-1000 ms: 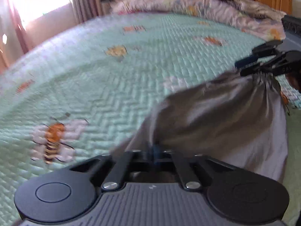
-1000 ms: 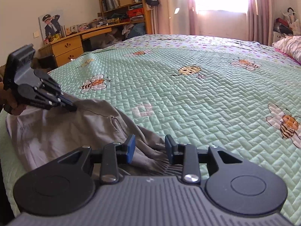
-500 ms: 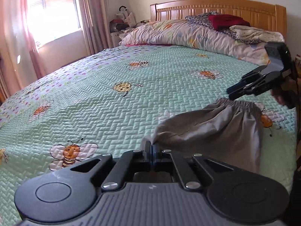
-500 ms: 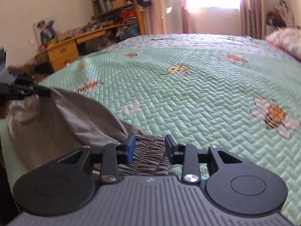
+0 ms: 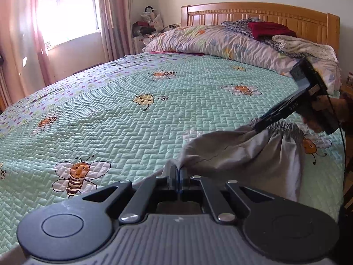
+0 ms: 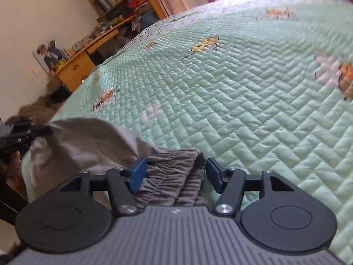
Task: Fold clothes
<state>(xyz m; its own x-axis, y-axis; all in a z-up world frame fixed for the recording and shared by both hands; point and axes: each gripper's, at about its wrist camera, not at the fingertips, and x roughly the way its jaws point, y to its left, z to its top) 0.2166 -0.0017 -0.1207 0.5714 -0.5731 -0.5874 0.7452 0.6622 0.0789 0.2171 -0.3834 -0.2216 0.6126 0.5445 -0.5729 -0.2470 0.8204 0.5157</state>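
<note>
Left tongs are clamped tight on one end of the grey shorts. Right tongs have just been opening, elastic waistband sitting loose between the pads. Shorts stretch sideways between both hands along the bed's near edge.

right gripper side: white letters near the 3 o'clock edge of the left wrist view, seemingly "DAS", partly hidden
box by the headboard: a mark at 11 o'clock, too small to read
right wrist view: no readable text
</note>
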